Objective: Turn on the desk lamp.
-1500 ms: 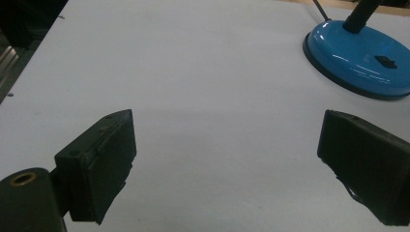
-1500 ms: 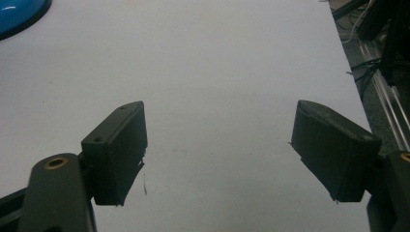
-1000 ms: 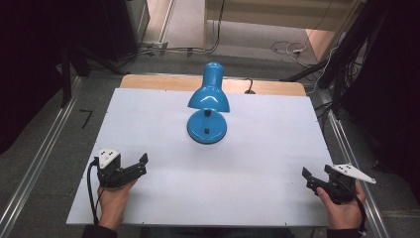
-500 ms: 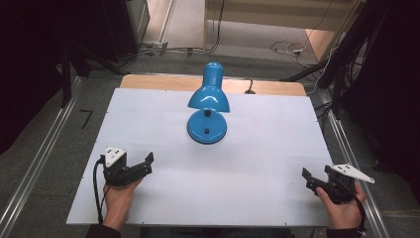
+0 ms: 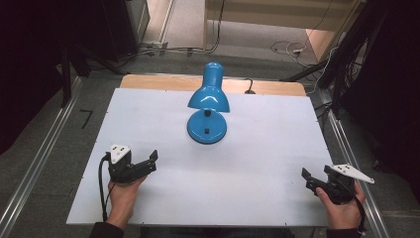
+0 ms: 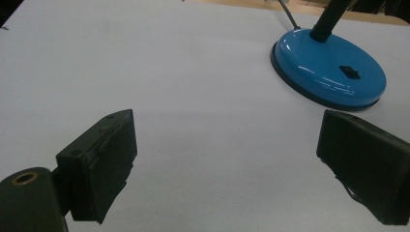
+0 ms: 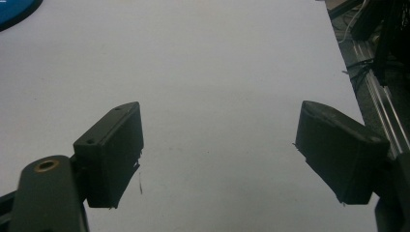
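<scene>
— Across the whole middle of the high view, what is the biggest thing?

— It is the white worktop (image 5: 267,148), with a wooden edge at its far side. Grey floor and metal rails lie on both sides of it.

— And what stands on the worktop?

— One blue desk lamp (image 5: 208,106). It stands near the far edge, about in the middle between left and right. Its round base (image 5: 206,129) is flat on the white surface, the shade (image 5: 208,98) hangs over the base and faces down, and a dark cord goes away behind it. In the left gripper view the base (image 6: 329,72) has a small black switch on top, and the dark neck rises from its far part.

— Where are the tongs?

— The left tongs (image 5: 148,163) are at the near left part of the worktop, held by a hand, and they point toward the lamp. Their jaws are spread wide with nothing between them; the lamp base is ahead and well apart. The right tongs (image 5: 313,177) are at the near right corner, far from the lamp, also in a hand. In the right gripper view their jaws stand wide apart too, over bare white surface.
</scene>
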Available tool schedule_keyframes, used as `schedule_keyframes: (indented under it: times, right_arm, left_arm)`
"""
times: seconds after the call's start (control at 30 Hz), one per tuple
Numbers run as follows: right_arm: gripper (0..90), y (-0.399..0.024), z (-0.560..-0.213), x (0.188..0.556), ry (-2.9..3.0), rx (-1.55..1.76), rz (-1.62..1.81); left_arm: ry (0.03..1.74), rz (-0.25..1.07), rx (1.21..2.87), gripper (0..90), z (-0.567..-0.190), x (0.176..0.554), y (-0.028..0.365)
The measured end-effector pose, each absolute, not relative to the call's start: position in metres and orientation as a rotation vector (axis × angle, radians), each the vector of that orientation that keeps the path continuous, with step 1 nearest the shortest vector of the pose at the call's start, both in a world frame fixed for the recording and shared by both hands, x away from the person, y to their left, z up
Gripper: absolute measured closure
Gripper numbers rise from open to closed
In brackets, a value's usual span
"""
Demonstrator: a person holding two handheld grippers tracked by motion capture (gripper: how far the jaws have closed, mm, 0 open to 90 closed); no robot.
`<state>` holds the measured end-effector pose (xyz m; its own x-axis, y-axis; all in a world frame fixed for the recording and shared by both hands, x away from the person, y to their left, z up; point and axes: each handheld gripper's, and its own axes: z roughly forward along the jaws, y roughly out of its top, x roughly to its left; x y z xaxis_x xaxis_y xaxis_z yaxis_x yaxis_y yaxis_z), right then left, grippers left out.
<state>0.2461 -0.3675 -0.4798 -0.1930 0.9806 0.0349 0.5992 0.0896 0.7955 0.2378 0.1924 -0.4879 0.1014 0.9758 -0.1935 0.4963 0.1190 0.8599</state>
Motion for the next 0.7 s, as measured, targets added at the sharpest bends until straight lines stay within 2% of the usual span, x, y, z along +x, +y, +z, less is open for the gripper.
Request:
schedule_keyframes:
  times: [0.7]
  right_arm:
    - [15.7, -0.367, -0.480, 0.246, 1.851, 1.549, 0.958]
  left_arm:
    - [1.490, 0.697, 1.524, 9.3, -0.486, 0.251, 0.179]
